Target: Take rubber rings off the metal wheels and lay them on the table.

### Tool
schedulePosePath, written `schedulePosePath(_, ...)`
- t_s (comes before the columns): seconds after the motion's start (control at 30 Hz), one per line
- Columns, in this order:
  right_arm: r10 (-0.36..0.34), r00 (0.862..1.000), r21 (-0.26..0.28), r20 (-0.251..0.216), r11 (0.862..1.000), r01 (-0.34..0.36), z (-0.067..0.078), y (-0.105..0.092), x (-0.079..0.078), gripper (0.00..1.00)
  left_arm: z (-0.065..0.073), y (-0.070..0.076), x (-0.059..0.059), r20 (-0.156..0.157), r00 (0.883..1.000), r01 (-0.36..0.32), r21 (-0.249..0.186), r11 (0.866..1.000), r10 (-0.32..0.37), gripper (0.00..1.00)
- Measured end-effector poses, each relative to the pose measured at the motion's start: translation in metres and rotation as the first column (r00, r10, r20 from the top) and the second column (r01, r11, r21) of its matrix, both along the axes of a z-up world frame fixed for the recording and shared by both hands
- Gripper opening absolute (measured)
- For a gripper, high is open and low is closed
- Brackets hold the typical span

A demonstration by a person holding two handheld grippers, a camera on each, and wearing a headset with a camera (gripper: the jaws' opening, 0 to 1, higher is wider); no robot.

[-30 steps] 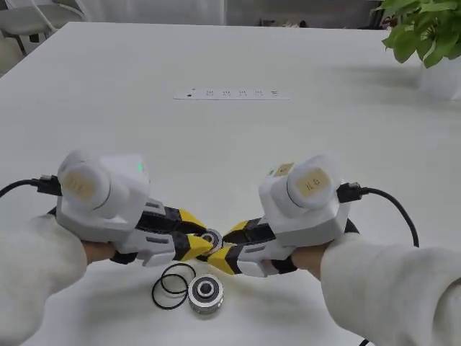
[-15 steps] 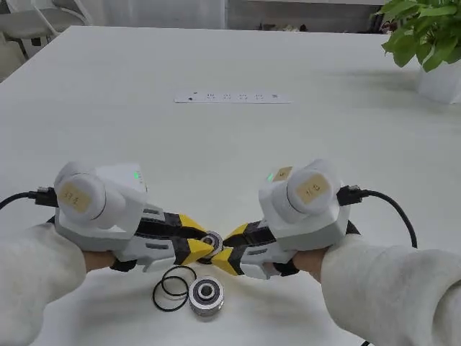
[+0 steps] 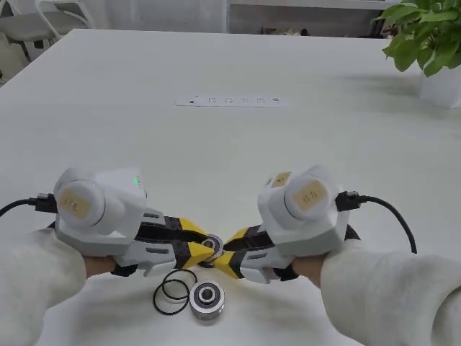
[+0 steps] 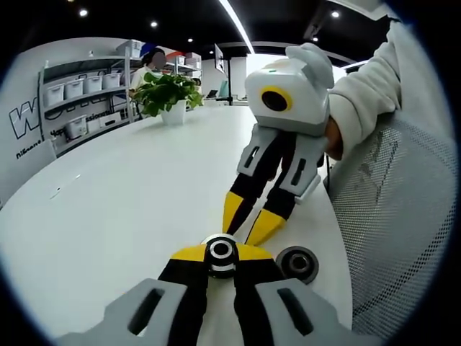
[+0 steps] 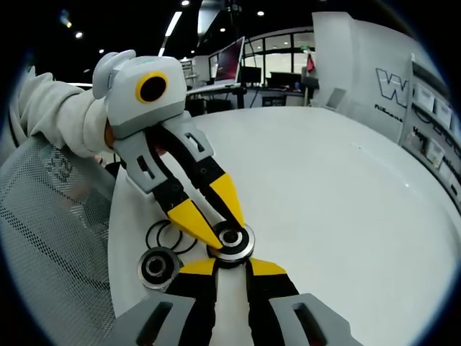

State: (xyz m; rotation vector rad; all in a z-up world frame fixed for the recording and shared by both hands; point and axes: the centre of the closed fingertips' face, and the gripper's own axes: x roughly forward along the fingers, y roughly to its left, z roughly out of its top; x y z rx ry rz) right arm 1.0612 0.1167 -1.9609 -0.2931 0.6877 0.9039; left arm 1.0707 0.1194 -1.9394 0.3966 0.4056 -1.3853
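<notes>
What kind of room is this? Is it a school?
Probably an office or lab: there is a big white table, shelves of storage bins, a computer monitor and a potted plant.

Pinched at the yellow tips of the left gripper [image 3: 200, 249], the small silver metal wheel [image 3: 212, 244] shows as a mere sliver in the head view; whether its rim is bare cannot be told. How the right gripper [image 3: 225, 259] meets it is hidden. The leafy green potted plant [image 3: 421, 36] is cut off at the edge; the flat white power strip [image 3: 232, 101] carries markings too small to read.
</notes>
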Motion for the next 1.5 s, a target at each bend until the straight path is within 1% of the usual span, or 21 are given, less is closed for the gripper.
schedulePosePath(0.07, -0.008, 1.0, -0.003, 0.007, 1.0, 0.008, 0.0, -0.004, 0.002, 0.03, 0.0, 0.0, 0.001, -0.002, 1.0, -0.004, -0.001, 1.0, 0.004, 0.07)
schedulePosePath(0.3, -0.058, 0.998, 0.001, -0.024, 0.998, 0.058, -0.001, -0.006, 0.004, 0.0, 0.001, 0.0, 0.0, -0.002, 1.0, -0.007, 0.004, 1.0, 0.007, 0.07)
schedulePosePath(0.37, -0.082, 0.996, 0.005, -0.044, 0.997, 0.082, -0.001, -0.008, 0.005, 0.0, 0.001, 0.0, -0.001, -0.003, 1.0, -0.004, 0.005, 1.0, 0.004, 0.07)
schedulePosePath(0.4, -0.1, 0.993, 0.023, -0.065, 0.995, 0.102, -0.001, -0.008, 0.004, 0.0, 0.001, 0.0, -0.001, -0.003, 1.0, -0.003, 0.004, 1.0, 0.003, 0.07)
schedulePosePath(0.47, -0.154, 0.981, 0.081, -0.119, 0.983, 0.165, 0.001, -0.01, 0.005, 0.0, 0.001, 0.0, 0.0, -0.001, 1.0, -0.003, 0.006, 1.0, 0.003, 0.07)
schedulePosePath(0.5, -0.191, 0.97, 0.115, -0.152, 0.971, 0.21, 0.003, -0.012, 0.008, 0.0, 0.001, 0.001, 0.0, -0.001, 1.0, -0.004, 0.007, 1.0, 0.004, 0.07)
schedulePosePath(0.57, -0.23, 0.955, 0.17, -0.186, 0.95, 0.262, 0.008, -0.013, 0.012, 0.0, 0.001, 0.001, 0.0, 0.0, 1.0, -0.005, 0.007, 1.0, 0.005, 0.07)
schedulePosePath(0.63, -0.242, 0.946, 0.213, -0.218, 0.934, 0.288, 0.013, -0.011, 0.012, 0.0, 0.001, 0.0, 0.0, 0.0, 1.0, -0.005, 0.007, 1.0, 0.005, 0.07)
schedulePosePath(0.7, -0.235, 0.949, 0.193, -0.209, 0.942, 0.276, 0.012, -0.01, 0.011, 0.0, 0.001, 0.001, 0.0, 0.0, 1.0, -0.005, 0.007, 1.0, 0.005, 0.07)
schedulePosePath(0.73, -0.235, 0.95, 0.19, -0.207, 0.943, 0.274, 0.012, -0.01, 0.011, 0.0, 0.001, 0.001, 0.0, 0.0, 1.0, -0.006, 0.007, 1.0, 0.006, 0.07)
schedulePosePath(0.77, -0.243, 0.945, 0.191, -0.218, 0.939, 0.286, 0.012, -0.01, 0.011, 0.0, 0.001, 0.001, 0.0, 0.0, 1.0, -0.006, 0.007, 1.0, 0.006, 0.07)
schedulePosePath(0.8, -0.239, 0.942, 0.216, -0.236, 0.932, 0.291, 0.015, -0.007, 0.01, 0.0, 0.001, 0.001, 0.0, 0.0, 1.0, -0.007, 0.007, 1.0, 0.007, 0.07)
schedulePosePath(0.83, -0.262, 0.929, 0.209, -0.26, 0.924, 0.319, 0.014, -0.009, 0.009, 0.0, 0.001, 0.001, 0.0, 0.003, 1.0, -0.006, 0.009, 1.0, 0.006, 0.07)
schedulePosePath(0.87, -0.255, 0.933, 0.215, -0.252, 0.926, 0.311, 0.015, -0.009, 0.01, 0.0, 0.001, 0.001, 0.0, 0.006, 1.0, -0.007, 0.01, 1.0, 0.007, 0.07)
schedulePosePath(0.97, -0.251, 0.934, 0.215, -0.253, 0.927, 0.308, 0.016, -0.007, 0.009, 0.0, 0.001, 0.001, 0.001, 0.005, 1.0, -0.008, 0.011, 1.0, 0.008, 0.07)
schedulePosePath(1.07, -0.242, 0.94, 0.207, -0.241, 0.933, 0.294, 0.018, -0.005, 0.008, 0.0, 0.0, 0.001, 0.001, 0.001, 1.0, -0.008, 0.007, 1.0, 0.008, 0.07)
schedulePosePath(1.2, -0.236, 0.941, 0.216, -0.243, 0.932, 0.29, 0.019, -0.004, 0.008, 0.0, 0.0, 0.001, 0.001, 0.001, 1.0, -0.008, 0.005, 1.0, 0.008, 0.07)
schedulePosePath(1.33, -0.223, 0.947, 0.218, -0.232, 0.937, 0.274, 0.022, -0.001, 0.008, 0.0, 0.001, 0.001, 0.001, 0.0, 1.0, -0.007, 0.002, 1.0, 0.007, 0.07)
schedulePosePath(1.4, -0.208, 0.95, 0.238, -0.231, 0.935, 0.263, 0.025, 0.004, 0.007, 0.0, 0.001, 0.001, 0.001, 0.0, 1.0, -0.007, 0.001, 1.0, 0.007, 0.07)
schedulePosePath(1.47, -0.178, 0.963, 0.304, -0.203, 0.923, 0.234, 0.037, 0.014, 0.009, 0.0, 0.001, 0.001, 0.001, 0.0, 1.0, -0.007, 0.002, 1.0, 0.007, 0.07)
schedulePosePath(1.5, -0.189, 0.968, 0.287, -0.166, 0.93, 0.231, 0.04, 0.013, 0.012, 0.0, 0.001, 0.001, 0.0, 0.0, 1.0, -0.008, 0.001, 1.0, 0.008, 0.07)
